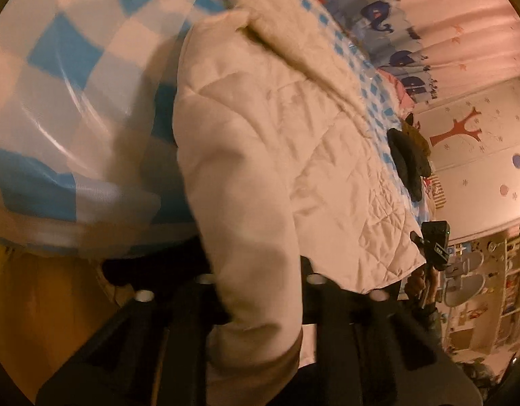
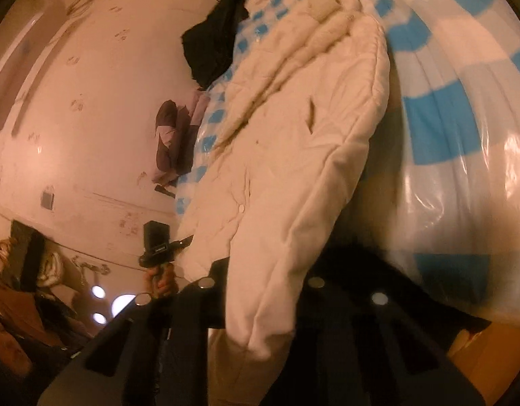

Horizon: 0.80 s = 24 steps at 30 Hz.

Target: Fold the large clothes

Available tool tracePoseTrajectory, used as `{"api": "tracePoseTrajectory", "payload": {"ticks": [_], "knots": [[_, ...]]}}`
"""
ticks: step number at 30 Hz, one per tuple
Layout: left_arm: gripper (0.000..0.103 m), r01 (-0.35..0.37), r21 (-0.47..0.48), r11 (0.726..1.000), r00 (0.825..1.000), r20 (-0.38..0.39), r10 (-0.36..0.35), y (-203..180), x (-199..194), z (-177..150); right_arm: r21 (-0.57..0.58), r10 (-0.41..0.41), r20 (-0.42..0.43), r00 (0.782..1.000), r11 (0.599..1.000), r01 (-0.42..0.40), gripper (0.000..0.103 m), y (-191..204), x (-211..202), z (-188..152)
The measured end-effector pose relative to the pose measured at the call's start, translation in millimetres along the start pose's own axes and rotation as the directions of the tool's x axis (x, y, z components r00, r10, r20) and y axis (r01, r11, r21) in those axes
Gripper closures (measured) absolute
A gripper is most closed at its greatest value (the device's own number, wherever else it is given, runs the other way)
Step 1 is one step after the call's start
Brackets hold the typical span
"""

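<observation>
A white quilted jacket point(image 1: 310, 142) with a furry collar point(image 1: 270, 30) lies spread on a bed with a blue and white checked cover point(image 1: 67, 77). In the left wrist view one sleeve point(image 1: 246, 237) runs down between the black fingers of my left gripper point(image 1: 256, 291), which is shut on it near the cuff. In the right wrist view the other sleeve point(image 2: 273, 270) of the jacket point(image 2: 294, 128) hangs between the fingers of my right gripper point(image 2: 260, 287), shut on it too. Each gripper also shows small at the jacket's hem in the other view: the right gripper point(image 1: 417, 238) and the left gripper point(image 2: 183, 241).
The checked cover point(image 2: 446, 128) lies under shiny clear plastic. A heap of dark clothes point(image 1: 409, 159) sits past the jacket on the bed, a black garment point(image 2: 216, 34) and a purple one point(image 2: 172, 135) likewise. A whale-print curtain point(image 1: 395, 20) and crowded shelves point(image 1: 510, 270) stand behind.
</observation>
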<state>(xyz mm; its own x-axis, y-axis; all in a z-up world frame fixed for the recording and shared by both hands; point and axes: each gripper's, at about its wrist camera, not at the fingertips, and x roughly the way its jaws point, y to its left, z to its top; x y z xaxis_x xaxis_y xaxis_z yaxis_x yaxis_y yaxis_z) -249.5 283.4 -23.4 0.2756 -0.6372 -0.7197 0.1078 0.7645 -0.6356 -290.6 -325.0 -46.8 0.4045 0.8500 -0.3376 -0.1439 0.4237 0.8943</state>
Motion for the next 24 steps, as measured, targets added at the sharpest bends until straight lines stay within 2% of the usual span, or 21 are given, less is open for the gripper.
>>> {"api": "tracePoseTrajectory", "payload": {"ticks": [4,7,9,11,12,13,16,17,21,23,24], "knots": [[0.093,0.059,0.054,0.997,0.997,0.050,-0.062,-21.4,-29.4,-7.0,-0.043,0.042,0.067,0.997,0.998,-0.040,0.087,22.4,-25.1,-6.9],[0.091,0.078,0.128,0.989,0.996,0.020,-0.082,-33.8,-44.8,-21.9,-0.086,0.047,0.052,0.998,0.995,-0.042,0.087,36.4,-41.5,-21.8],[0.082,0.077,0.150,0.986,0.997,-0.036,-0.072,-28.8,-43.5,-32.4,-0.080,0.014,0.016,1.000,0.997,-0.013,0.084,30.1,-43.8,-30.1],[0.046,0.048,0.100,0.994,0.995,-0.089,-0.039,-7.6,-33.7,-41.7,-0.023,-0.013,-0.027,1.000,1.000,0.012,0.075,8.0,-42.2,-38.6],[0.041,0.033,0.079,0.996,0.996,-0.084,-0.027,-0.4,-33.1,-42.7,0.004,-0.005,-0.031,1.000,1.000,0.005,0.063,-0.9,-42.5,-41.3],[0.035,0.014,0.033,0.999,0.998,-0.060,-0.012,12.2,-33.2,-43.0,0.033,0.009,-0.019,1.000,0.999,-0.009,0.056,-10.2,-44.4,-44.5],[0.028,0.050,-0.082,0.995,0.999,-0.010,-0.051,37.3,-31.9,-39.9,0.048,0.049,-0.012,0.999,0.998,-0.048,0.056,-15.5,-43.7,-47.9],[0.023,0.044,-0.094,0.995,0.999,-0.008,-0.045,39.8,-29.8,-38.7,0.047,0.055,-0.023,0.998,0.997,-0.054,0.056,-15.2,-41.1,-49.2],[0.021,0.047,-0.085,0.995,0.998,-0.032,-0.050,31.4,-16.0,-33.8,0.040,0.061,-0.059,0.996,0.997,-0.059,0.056,-10.2,-27.1,-51.3],[0.021,0.052,-0.068,0.996,0.998,-0.039,-0.054,25.9,-9.6,-33.5,0.025,0.061,-0.046,0.997,0.998,-0.060,0.056,-7.1,-23.8,-52.5],[0.021,0.054,-0.051,0.997,0.998,-0.034,-0.056,21.2,-6.5,-32.6,0.019,0.057,-0.031,0.998,0.998,-0.056,0.067,-5.8,-23.5,-52.4]]}}
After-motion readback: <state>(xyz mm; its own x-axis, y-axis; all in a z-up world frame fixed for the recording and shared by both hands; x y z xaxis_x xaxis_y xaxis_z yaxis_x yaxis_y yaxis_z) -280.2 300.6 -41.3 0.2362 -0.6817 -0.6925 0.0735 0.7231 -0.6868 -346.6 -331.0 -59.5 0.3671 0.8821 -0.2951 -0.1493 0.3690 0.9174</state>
